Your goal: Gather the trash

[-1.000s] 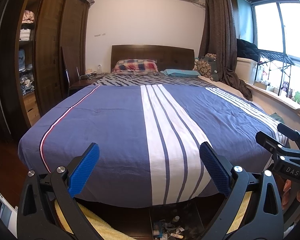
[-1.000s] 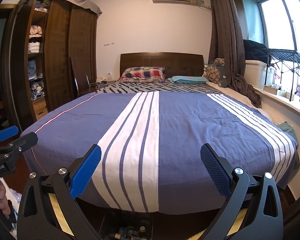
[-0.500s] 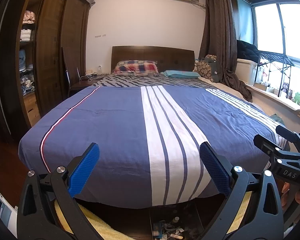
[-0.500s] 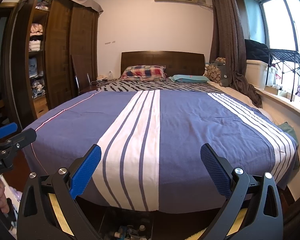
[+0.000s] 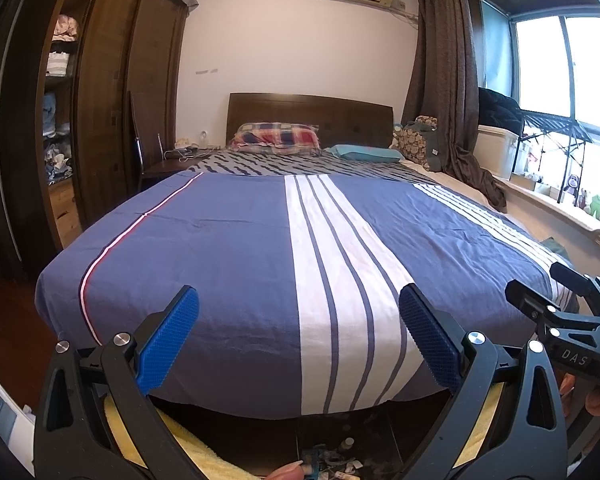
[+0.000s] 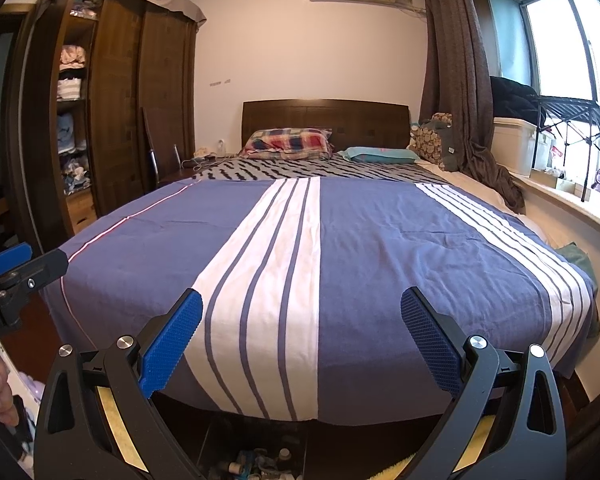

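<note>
My left gripper (image 5: 298,308) is open with nothing between its blue pads, held at the foot of a bed with a blue and white striped cover (image 5: 236,248). My right gripper (image 6: 300,308) is open too and empty, level with the same bed cover (image 6: 400,248). Each gripper shows at the edge of the other's view: the right gripper (image 5: 560,300) at the far right, the left gripper (image 6: 16,264) at the far left. Below the bed's foot a dark box of small bottles and scraps (image 5: 332,462) sits on the floor, the same box of bottles (image 6: 256,464) partly hidden by the fingers.
A dark wooden wardrobe (image 5: 100,100) with open shelves lines the left wall. Pillows (image 5: 278,138) lie by the headboard. A brown curtain (image 5: 444,80), a white bin (image 5: 498,150) and a window sill with small toys (image 5: 592,204) run along the right. A yellow towel (image 5: 204,450) lies on the floor.
Both views have shifted only slightly; the bed sits a little lower in the frame. Both grippers stay open and empty. A fingertip now shows at the bottom edge of the left wrist view.
</note>
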`<state>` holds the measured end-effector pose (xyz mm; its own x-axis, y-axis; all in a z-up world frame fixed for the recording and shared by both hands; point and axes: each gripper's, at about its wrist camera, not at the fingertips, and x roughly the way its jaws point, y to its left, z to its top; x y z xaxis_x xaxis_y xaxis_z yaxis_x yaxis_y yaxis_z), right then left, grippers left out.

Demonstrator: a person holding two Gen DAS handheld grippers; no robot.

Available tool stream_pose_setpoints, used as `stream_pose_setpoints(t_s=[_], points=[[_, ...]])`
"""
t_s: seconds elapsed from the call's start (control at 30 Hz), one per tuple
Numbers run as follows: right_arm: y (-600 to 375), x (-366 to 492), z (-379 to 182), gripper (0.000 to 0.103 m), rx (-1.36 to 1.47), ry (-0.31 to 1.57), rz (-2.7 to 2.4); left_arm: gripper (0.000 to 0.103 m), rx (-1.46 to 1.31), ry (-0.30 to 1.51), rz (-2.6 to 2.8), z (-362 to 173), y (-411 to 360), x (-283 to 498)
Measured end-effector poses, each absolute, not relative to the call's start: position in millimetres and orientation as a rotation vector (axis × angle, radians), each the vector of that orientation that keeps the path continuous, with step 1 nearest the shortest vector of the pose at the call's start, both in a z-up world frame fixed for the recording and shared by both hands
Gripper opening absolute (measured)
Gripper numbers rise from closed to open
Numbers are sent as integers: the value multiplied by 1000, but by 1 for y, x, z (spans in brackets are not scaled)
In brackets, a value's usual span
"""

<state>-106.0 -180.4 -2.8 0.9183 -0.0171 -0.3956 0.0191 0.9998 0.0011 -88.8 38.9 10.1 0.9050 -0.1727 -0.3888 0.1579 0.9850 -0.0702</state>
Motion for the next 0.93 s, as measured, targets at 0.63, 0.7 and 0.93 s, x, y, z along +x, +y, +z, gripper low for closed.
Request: stream_pose_setpoints(t_s=[0.63, 0.7, 0.93], points=[[-181, -102, -8, 100, 16, 423, -18, 95, -13, 407, -155, 8, 37, -86], [-181, -102, -8, 100, 18, 424, -18, 95, -19, 410, -157, 8, 38, -85], [-183, -98, -8, 100, 12, 426, -19, 95, -24, 425, -167, 7, 37, -79]])
